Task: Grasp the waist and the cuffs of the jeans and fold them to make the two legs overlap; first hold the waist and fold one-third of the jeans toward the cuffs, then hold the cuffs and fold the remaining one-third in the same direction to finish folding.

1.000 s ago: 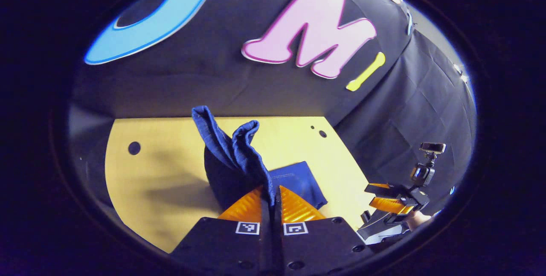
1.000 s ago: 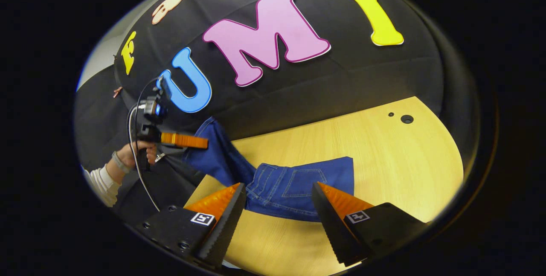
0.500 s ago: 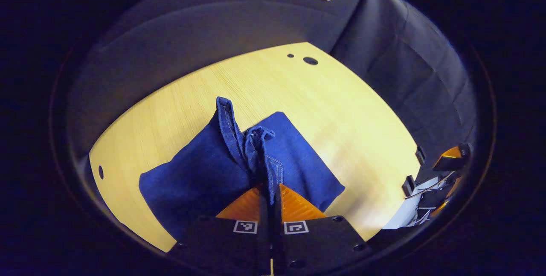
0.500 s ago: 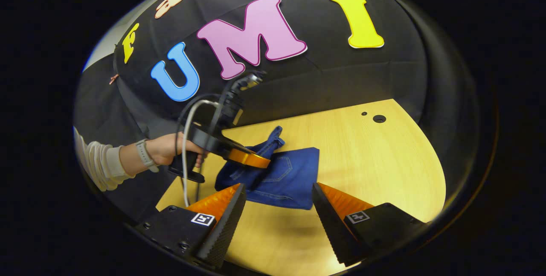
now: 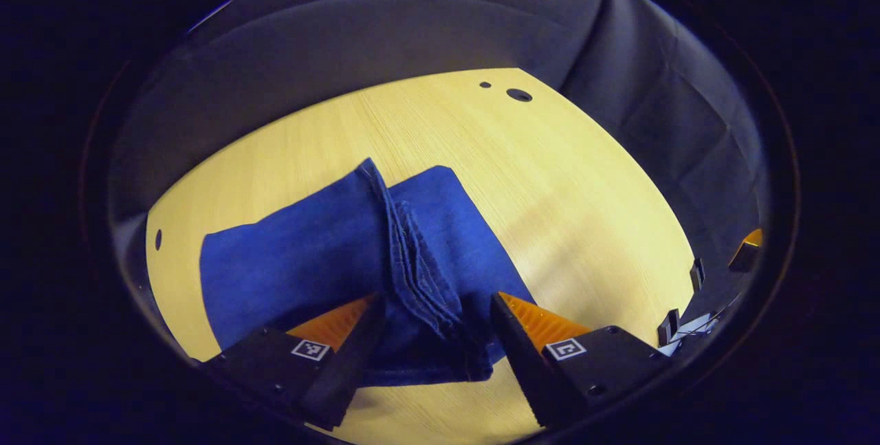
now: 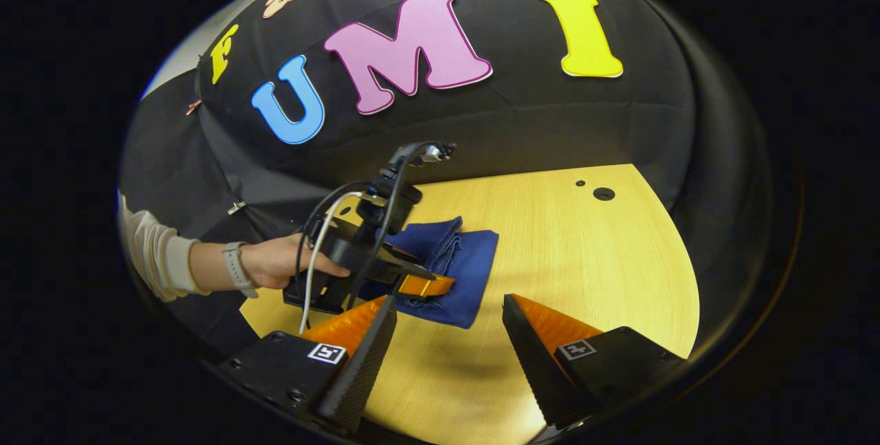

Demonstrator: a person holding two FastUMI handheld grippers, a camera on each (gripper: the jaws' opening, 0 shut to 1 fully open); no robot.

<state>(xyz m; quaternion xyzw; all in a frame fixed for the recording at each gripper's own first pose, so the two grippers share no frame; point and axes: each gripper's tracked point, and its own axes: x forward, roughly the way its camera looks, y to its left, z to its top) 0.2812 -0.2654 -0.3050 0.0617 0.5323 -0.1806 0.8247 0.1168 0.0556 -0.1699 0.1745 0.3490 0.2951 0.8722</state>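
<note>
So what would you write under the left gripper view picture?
Open left gripper straddles the cuffs of folded jeans on the table.

Left tongs (image 5: 430,335) released cuffs (image 5: 412,259) onto folded jeans (image 5: 302,259).

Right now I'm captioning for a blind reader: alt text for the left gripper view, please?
Folded blue jeans lie on a light wooden table, their stacked cuffs running up the middle. The left hand-held gripper stands open, one orange finger on either side of the cuffs.

Right tongs (image 6: 447,335) hang parted above the table (image 6: 584,259); left tongs (image 6: 412,280) touch folded jeans (image 6: 467,266).
</note>
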